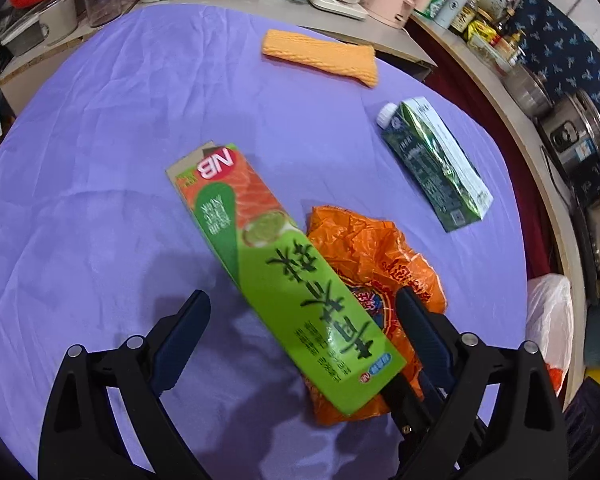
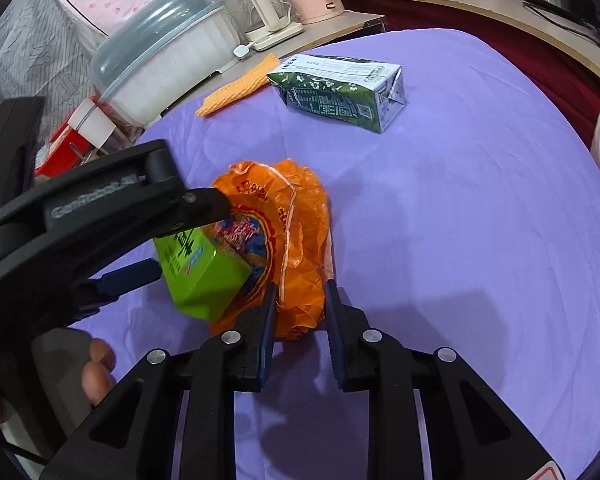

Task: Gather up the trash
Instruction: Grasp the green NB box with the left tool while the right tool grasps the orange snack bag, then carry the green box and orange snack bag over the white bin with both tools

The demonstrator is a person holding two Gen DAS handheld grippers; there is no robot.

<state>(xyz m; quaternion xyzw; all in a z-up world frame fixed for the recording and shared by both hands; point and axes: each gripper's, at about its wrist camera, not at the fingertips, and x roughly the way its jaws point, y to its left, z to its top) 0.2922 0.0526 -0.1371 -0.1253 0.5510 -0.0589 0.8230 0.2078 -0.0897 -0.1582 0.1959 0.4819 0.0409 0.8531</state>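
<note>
Wrapper [image 2: 300,216] beneath green box [image 1: 284,268]

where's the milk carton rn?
The milk carton lies on its side on the purple tablecloth, right of centre in the left wrist view, apart from the orange wrapper and short of the orange cloth.

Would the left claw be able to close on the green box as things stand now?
Probably yes. The left claw stands wide open with the green box lying between its fingers, and nothing sits on top of it. The orange bag under the box's near end, already pinched by the right claw, might get caught too.
</note>
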